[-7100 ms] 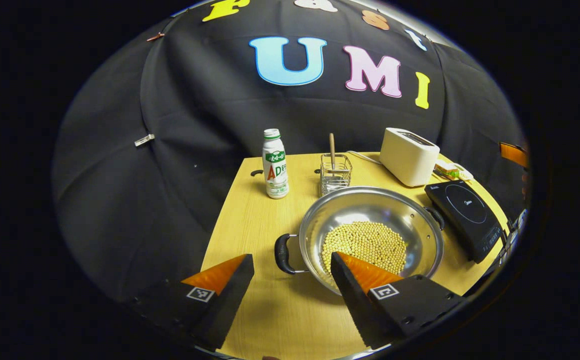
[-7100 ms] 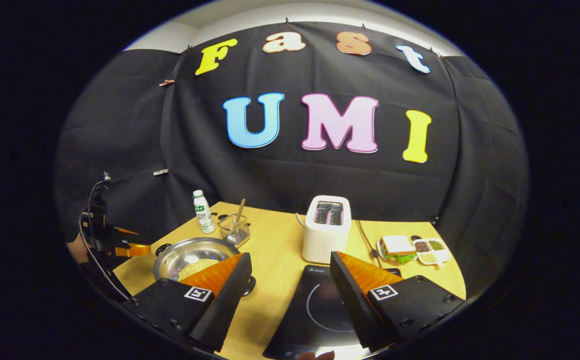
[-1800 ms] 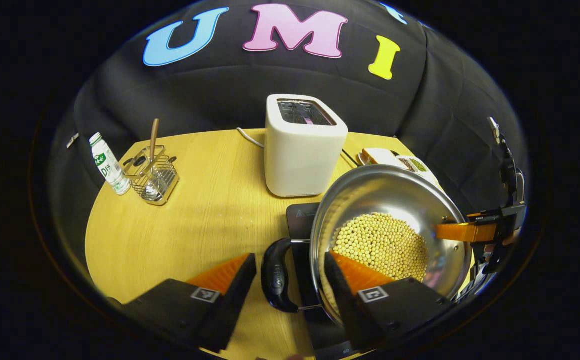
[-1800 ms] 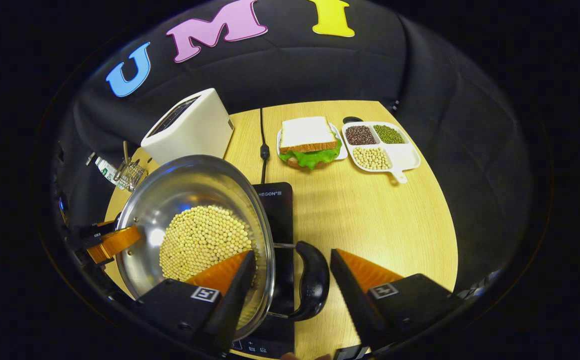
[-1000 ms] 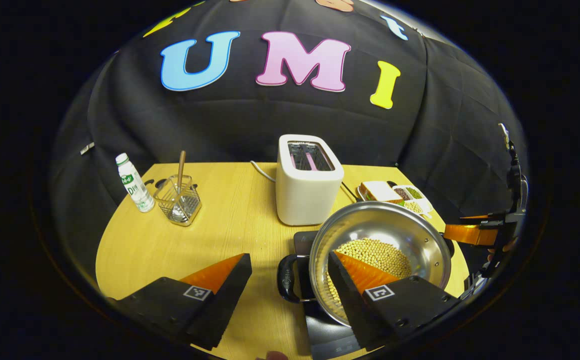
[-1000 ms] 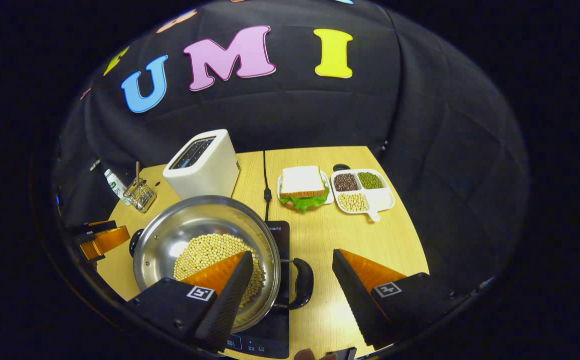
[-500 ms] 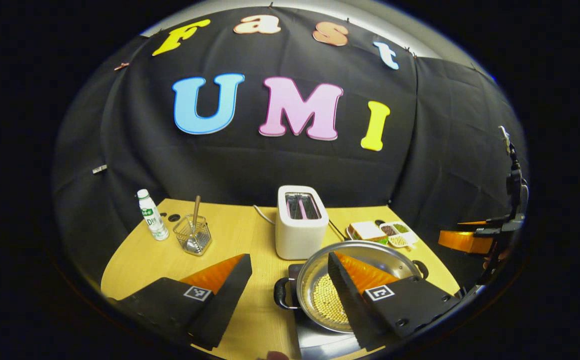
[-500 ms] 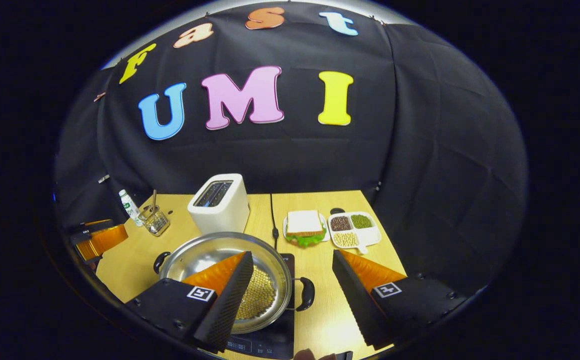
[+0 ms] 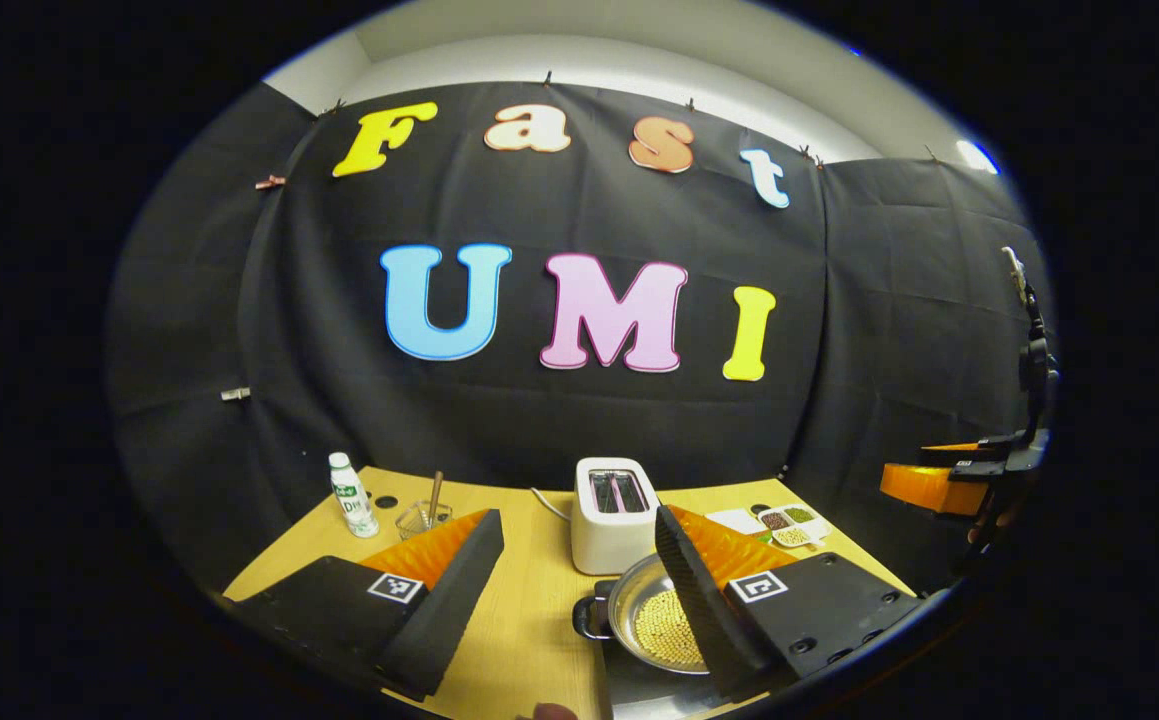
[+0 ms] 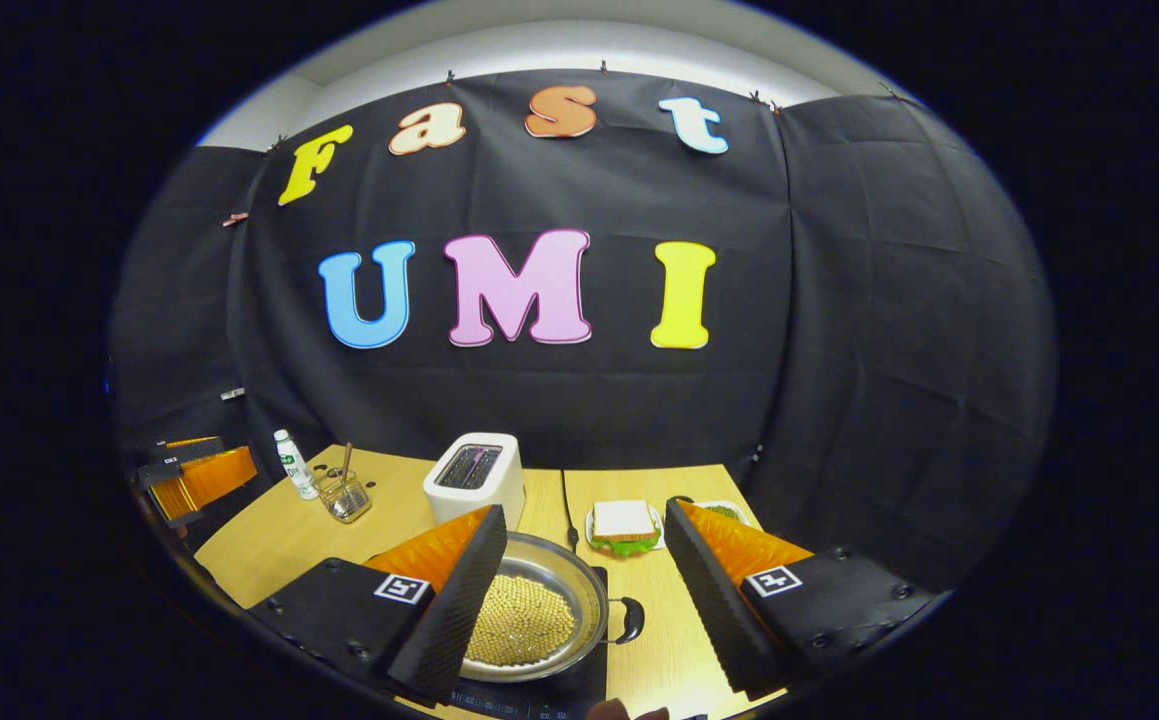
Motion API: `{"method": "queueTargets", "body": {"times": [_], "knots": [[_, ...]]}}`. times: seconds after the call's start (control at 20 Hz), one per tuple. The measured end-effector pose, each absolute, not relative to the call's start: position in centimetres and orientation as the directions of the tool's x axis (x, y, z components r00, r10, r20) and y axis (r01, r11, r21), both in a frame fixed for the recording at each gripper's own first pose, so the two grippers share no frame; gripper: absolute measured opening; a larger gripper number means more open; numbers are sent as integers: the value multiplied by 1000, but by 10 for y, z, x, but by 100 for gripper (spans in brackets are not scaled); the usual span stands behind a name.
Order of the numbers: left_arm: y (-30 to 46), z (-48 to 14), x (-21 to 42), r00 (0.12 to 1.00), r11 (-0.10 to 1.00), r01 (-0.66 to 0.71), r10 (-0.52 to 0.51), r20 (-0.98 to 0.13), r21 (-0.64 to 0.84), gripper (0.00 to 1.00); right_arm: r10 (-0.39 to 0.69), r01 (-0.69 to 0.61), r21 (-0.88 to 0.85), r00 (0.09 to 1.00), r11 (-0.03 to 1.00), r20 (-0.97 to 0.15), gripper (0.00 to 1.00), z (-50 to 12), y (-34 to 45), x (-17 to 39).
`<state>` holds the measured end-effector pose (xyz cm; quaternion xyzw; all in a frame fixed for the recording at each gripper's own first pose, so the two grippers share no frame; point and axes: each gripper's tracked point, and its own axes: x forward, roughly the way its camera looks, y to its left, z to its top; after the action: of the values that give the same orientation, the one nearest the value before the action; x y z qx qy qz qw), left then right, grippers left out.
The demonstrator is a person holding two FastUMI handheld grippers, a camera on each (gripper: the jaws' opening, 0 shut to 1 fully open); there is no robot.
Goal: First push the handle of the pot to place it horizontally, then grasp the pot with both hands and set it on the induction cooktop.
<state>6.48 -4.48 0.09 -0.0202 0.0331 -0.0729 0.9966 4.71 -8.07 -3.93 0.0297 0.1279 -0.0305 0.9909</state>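
The steel pot (image 9: 654, 628) of yellow beans (image 10: 521, 620) sits on the black induction cooktop (image 10: 551, 690), its black side handles (image 9: 587, 617) (image 10: 631, 620) pointing left and right. My left gripper (image 9: 575, 518) hangs open and empty, well above and behind the pot's left side; it shows far left in the right gripper view (image 10: 197, 476). My right gripper (image 10: 584, 512) is also open and empty, raised over the pot's right side, and appears at the right edge of the left gripper view (image 9: 924, 486). Neither touches the pot.
On the wooden table (image 10: 269, 540) behind the pot stand a white toaster (image 9: 614, 512), a small bottle (image 9: 351, 508) and a wire basket with a utensil (image 9: 424, 516). A sandwich plate (image 10: 624, 525) and a divided snack tray (image 9: 789, 525) lie at the back right.
Both grippers have risen and drawn back from the pot, so it looks smaller and lower. The pot stays still on the cooktop.
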Motion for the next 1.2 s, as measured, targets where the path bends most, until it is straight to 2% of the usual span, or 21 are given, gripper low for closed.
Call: {"method": "queueTargets", "body": {"times": [0.2,0.4,0.55,0.6,0.65,1.0,1.2], "knots": [[-36,26,41,991,991,136,-136,11,-4,95,-75,78,18,988,997,-134,98,-1,-69,29],[-23,32,21,993,993,114,-114,36,3,95,-105,105,-9,994,994,-37,98,26,-62,11],[-21,35,8,992,993,114,-113,59,-9,95,-111,111,-8,993,994,-29,100,29,-55,3],[-20,36,5,991,993,117,-116,64,-6,95,-113,113,-6,993,994,-31,97,28,-55,3],[-20,36,4,991,993,120,-120,65,0,97,-114,114,-5,993,993,-35,97,27,-54,3],[-17,39,8,990,992,122,-123,65,11,93,-118,118,-3,992,993,-44,97,27,-57,4],[-18,39,8,990,992,125,-126,70,21,95,-116,115,-9,992,993,-45,97,26,-57,7]]}}
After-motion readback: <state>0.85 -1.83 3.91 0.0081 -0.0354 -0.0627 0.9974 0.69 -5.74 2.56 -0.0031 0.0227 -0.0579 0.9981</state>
